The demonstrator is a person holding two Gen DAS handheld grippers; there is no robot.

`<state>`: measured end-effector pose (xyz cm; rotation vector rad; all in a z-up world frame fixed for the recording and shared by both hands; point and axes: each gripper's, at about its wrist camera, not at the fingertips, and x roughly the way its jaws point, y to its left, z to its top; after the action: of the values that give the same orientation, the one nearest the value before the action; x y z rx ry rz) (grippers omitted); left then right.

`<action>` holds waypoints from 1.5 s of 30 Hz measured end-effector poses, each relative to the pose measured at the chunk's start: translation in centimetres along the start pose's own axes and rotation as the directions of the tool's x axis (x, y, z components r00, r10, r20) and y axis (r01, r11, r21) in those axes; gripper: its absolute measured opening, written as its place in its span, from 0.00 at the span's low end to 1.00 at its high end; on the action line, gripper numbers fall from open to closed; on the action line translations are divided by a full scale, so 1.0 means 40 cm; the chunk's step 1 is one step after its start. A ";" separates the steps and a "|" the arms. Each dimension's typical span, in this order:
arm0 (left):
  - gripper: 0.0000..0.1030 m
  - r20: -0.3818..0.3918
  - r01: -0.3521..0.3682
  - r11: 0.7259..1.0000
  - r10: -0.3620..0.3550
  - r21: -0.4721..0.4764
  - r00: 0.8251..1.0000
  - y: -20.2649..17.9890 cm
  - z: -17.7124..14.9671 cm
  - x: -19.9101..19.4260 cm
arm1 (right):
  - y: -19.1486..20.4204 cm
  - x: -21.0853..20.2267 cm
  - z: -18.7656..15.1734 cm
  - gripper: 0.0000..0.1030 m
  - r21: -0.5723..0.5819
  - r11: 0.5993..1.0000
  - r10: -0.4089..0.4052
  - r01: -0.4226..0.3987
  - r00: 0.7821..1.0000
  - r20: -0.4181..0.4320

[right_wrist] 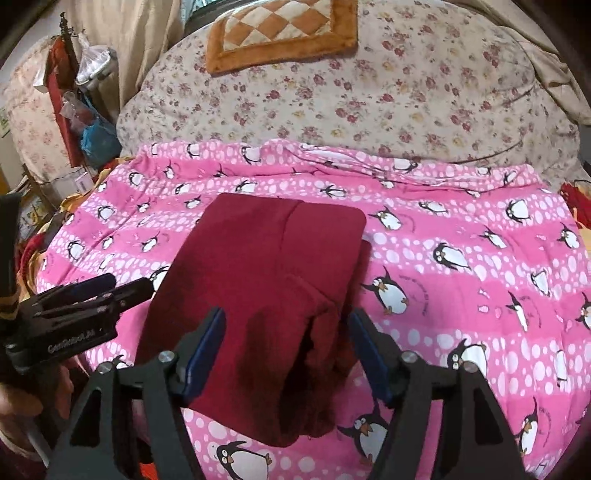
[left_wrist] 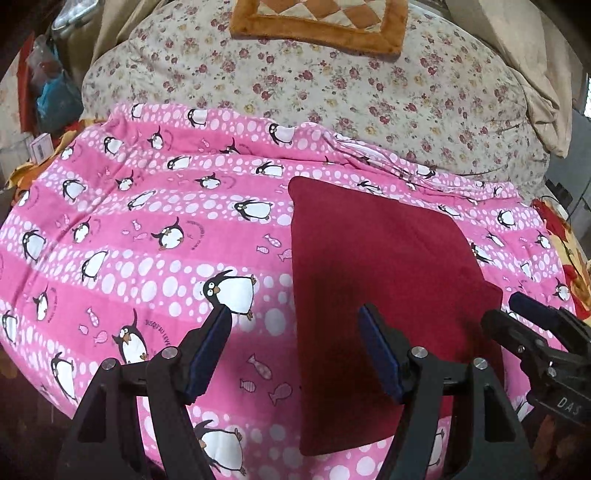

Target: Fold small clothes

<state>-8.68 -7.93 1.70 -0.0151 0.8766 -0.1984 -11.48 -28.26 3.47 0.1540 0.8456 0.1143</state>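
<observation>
Across the pink penguin sheet (right_wrist: pixel 461 236) on the bed, a folded dark red garment (right_wrist: pixel 273 280) is laid flat. Right tongs (right_wrist: pixel 286 347) are seen spread wide above its lower end, nothing gripped. Left tongs (left_wrist: pixel 295 350) are likewise wide open and empty, over its left edge.

One dark red folded garment (right_wrist: pixel 266 280) lies on one pink penguin-print sheet (right_wrist: pixel 461 258). Behind it there is one floral quilt (right_wrist: pixel 369 92), and on that one brown-and-cream checkered cushion (right_wrist: pixel 280 33). Two claws are in view: the left claw (left_wrist: pixel 295 354) and the right claw (right_wrist: pixel 288 354), each with two blue-padded fingers.
</observation>
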 end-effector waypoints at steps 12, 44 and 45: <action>0.50 0.081 -0.057 0.998 0.055 0.019 0.995 -0.002 -0.015 -0.019 | 0.007 0.015 -0.008 0.84 0.022 0.999 -0.044 0.044 0.999 -0.005; 0.50 0.071 -0.064 0.998 0.064 0.006 0.995 0.001 -0.017 0.005 | -0.010 0.049 -0.012 0.84 0.046 0.996 -0.075 0.076 0.997 -0.028; 0.50 0.071 -0.064 0.998 0.063 0.007 0.995 0.001 -0.017 0.005 | -0.010 0.050 -0.013 0.84 0.046 0.996 -0.074 0.075 0.997 -0.029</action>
<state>-9.05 -7.88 1.12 0.0142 0.8043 -0.1413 -10.52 -28.28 1.59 0.1652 0.8807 0.0264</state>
